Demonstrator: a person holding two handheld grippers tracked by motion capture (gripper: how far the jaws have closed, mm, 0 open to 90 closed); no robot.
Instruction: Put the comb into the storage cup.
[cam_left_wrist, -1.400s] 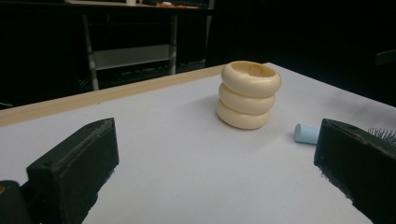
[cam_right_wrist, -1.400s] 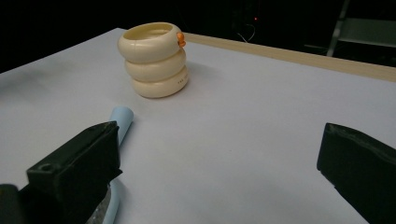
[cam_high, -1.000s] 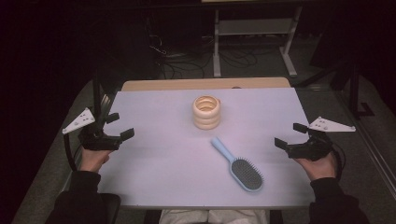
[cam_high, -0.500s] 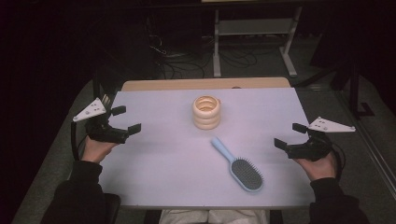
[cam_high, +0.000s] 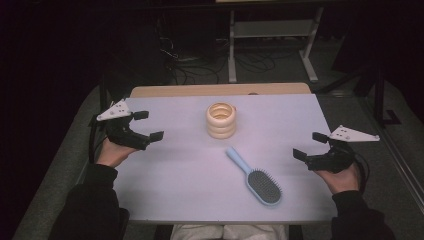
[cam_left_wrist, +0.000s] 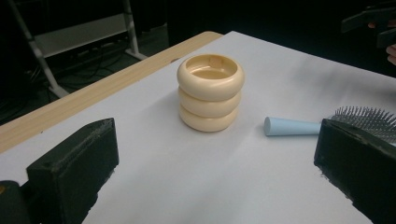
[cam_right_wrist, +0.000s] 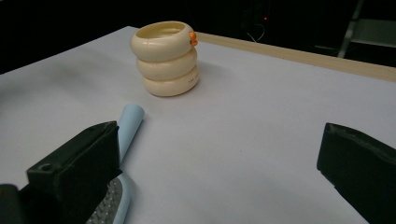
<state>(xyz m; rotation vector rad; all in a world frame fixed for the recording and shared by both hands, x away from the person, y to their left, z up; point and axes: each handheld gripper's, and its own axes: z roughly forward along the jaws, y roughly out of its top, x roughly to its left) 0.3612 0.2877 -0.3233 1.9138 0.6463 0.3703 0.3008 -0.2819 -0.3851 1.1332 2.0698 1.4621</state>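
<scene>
Two grippers hover with jaws spread wide and empty: the left gripper (cam_high: 145, 125) at the table's (cam_high: 175, 190) nine o'clock edge, the right gripper (cam_high: 310, 146) near four o'clock. Between them, well apart from both, a cream holder (cam_high: 221, 120) of three stacked rings stands upright toward twelve o'clock. Just beside it, toward five o'clock, lies a pale blue hairbrush (cam_high: 255, 176), bristles up, handle pointing at the holder.

Place: a dim lab or test room set up for recording.
Work surface: a table (cam_high: 300, 107) under a pale sheet, its wooden edge bare at the far side.
Background: a metal shelf frame (cam_high: 272, 30) on a dark floor.
Floor: loose cables (cam_high: 200, 67) tangled behind the table.
</scene>
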